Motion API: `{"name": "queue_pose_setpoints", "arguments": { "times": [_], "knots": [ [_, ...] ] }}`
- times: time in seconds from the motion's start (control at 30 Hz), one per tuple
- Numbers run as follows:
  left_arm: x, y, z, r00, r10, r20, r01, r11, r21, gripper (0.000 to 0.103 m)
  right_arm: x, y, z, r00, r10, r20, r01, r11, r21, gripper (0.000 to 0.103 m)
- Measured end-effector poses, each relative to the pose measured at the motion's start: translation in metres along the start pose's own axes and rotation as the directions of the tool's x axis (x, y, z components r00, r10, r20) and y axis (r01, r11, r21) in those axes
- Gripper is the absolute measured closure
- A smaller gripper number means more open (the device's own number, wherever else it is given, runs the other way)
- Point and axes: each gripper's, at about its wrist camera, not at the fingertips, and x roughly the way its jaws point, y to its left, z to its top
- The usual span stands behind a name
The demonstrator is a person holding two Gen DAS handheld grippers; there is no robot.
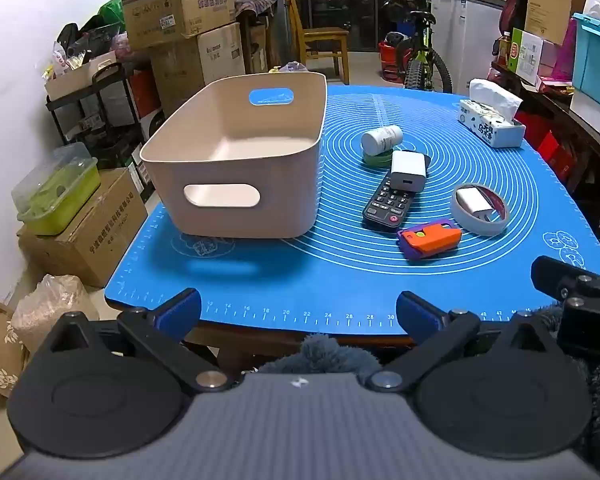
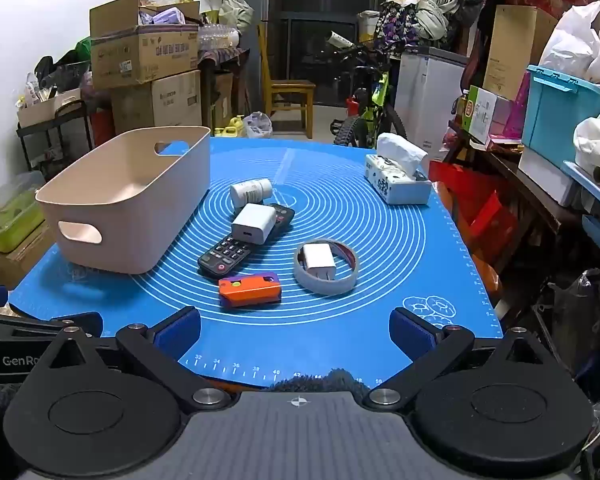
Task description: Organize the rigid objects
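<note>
An empty beige bin (image 1: 236, 152) (image 2: 128, 200) with cut-out handles stands on the left of the blue mat (image 1: 340, 272) (image 2: 340, 216). To its right lie a white pill bottle (image 1: 381, 139) (image 2: 251, 191) on a green tape ring (image 1: 376, 159), a black remote (image 1: 388, 202) (image 2: 236, 252) with a white charger (image 1: 408, 171) (image 2: 254, 223) on top, an orange-and-purple gadget (image 1: 430, 239) (image 2: 250, 289), and a grey tape roll (image 1: 480, 210) (image 2: 326, 266) with a small white plug (image 2: 319, 261) inside. My left gripper (image 1: 298, 314) and right gripper (image 2: 296, 334) hover open at the mat's near edge, empty.
A tissue box (image 1: 492, 120) (image 2: 398, 178) sits at the mat's far right. Cardboard boxes (image 1: 176, 4), a wooden chair (image 2: 288, 84), a bicycle (image 1: 420, 52) and shelves with a blue crate (image 2: 560, 112) surround the table. The right gripper's body (image 1: 580, 300) shows at the left view's right edge.
</note>
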Motion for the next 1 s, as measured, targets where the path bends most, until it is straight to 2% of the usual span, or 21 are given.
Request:
{"name": "queue_pose_setpoints", "arguments": {
  "times": [1.0],
  "knots": [
    [-0.0003,-0.0015,0.0002,1.0,0.004,0.004,-0.004,1.0,0.007,0.001,0.0016,-0.0061,-0.0014,1.0,-0.002,-0.004,0.002,1.0,0.004,0.003]
  ]
}}
